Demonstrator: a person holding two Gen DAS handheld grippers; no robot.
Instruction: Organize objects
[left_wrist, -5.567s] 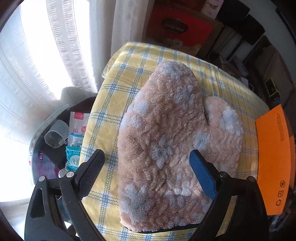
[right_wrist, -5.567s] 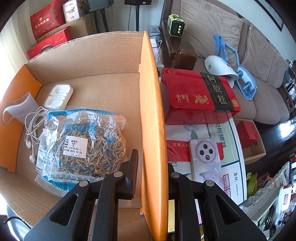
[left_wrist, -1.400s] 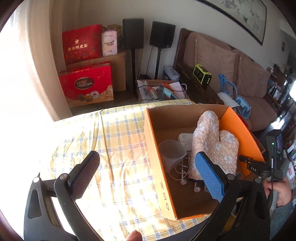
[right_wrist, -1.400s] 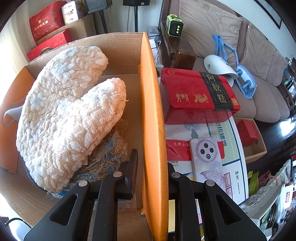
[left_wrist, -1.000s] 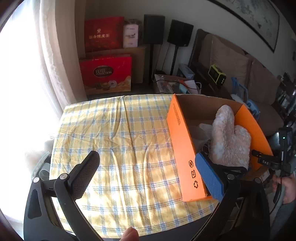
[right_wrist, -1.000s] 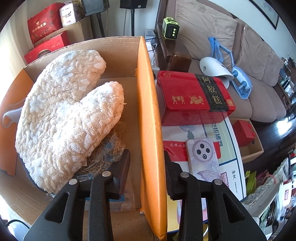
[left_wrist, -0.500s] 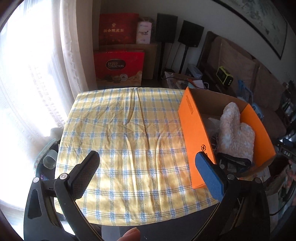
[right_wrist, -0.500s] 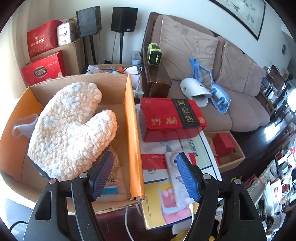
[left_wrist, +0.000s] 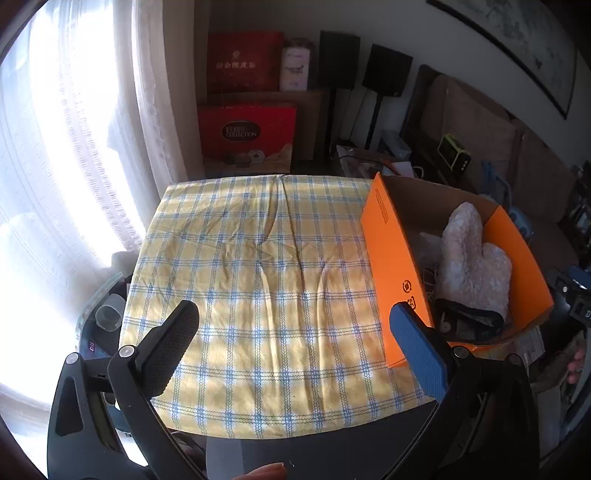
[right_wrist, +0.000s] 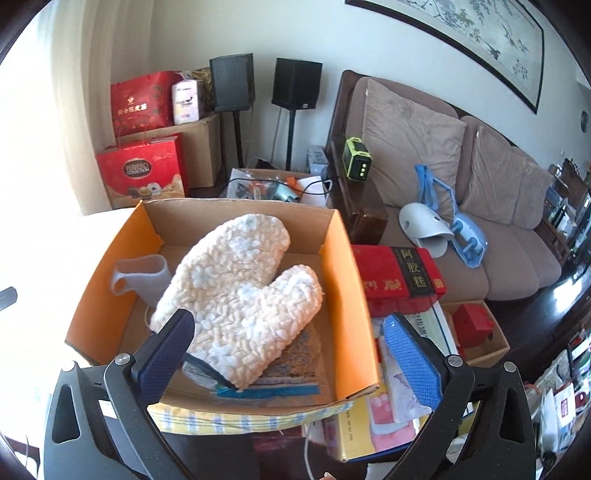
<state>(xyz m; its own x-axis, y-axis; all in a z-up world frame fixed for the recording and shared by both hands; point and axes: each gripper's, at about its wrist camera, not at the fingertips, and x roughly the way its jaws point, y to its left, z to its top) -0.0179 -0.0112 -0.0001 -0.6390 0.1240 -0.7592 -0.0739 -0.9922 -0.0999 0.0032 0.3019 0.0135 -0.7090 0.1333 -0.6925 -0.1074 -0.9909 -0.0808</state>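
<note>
While its jaws are opening wide with nothing between them, the right gripper (right_wrist: 288, 350) hangs above the near end of an orange cardboard box (right_wrist: 345, 295), where one fluffy cream mitten (right_wrist: 240, 299) lies slantwise on top of the other contents, cuff toward the camera and thumb toward the box's right wall. The left gripper (left_wrist: 295, 347) is likewise spread and empty, poised over one yellow-and-blue checked cloth (left_wrist: 258, 277) that shows bare to the left of the box. The mitten looks soft, light and floppy, likely to sag and fold rather than slip; the dark-edged cuff at the box's near end, or the thick palm, seems the surest place to pinch it. Under the mitten sits one clear bag (right_wrist: 295, 365) of dried strands, probably crinkly and light, best taken by a corner. Against the box's left wall stands one translucent plastic cup (right_wrist: 142, 275), light but easily squashed, so its rim would want a gentle grip. Thin white earphone cords (left_wrist: 430, 273) peek out beside the mitten; how many cannot be told. One red tin (right_wrist: 399, 280) rests just outside the box's right wall.
</note>
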